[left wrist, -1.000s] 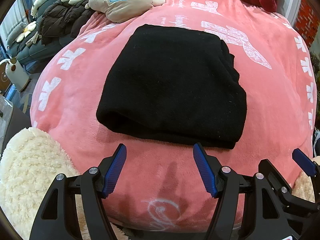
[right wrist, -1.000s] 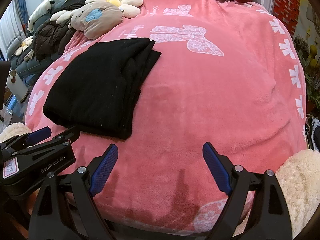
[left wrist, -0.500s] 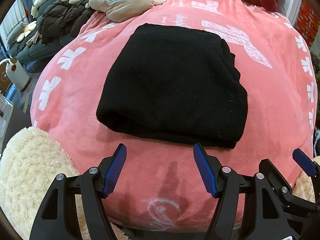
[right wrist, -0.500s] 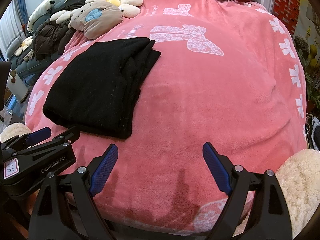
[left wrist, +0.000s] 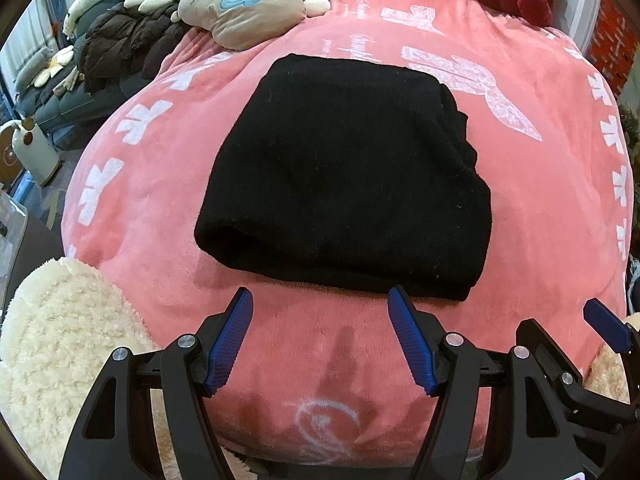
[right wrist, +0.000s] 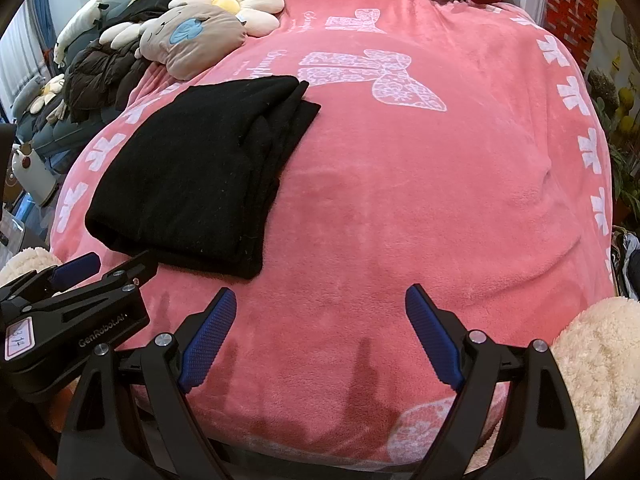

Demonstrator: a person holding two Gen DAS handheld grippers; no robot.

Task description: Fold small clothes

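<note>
Low in the frame, the left gripper [left wrist: 320,336] and right gripper [right wrist: 320,336] hang with jaws spread, empty, tilted down over the pink blanket [right wrist: 420,208]. Beyond, mid-frame, lies the folded black garment [left wrist: 344,176]. A bear-face cushion [left wrist: 240,8] sits upper left.

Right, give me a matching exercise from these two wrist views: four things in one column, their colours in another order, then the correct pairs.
Things:
1. folded garment
2. blanket
3. gripper pads
4. flower cushion

Colours:
A. cream petals, yellow centre
B. blue
C. black
D. pink with white bows

Pairs: 1-C, 2-D, 3-B, 4-A
</note>
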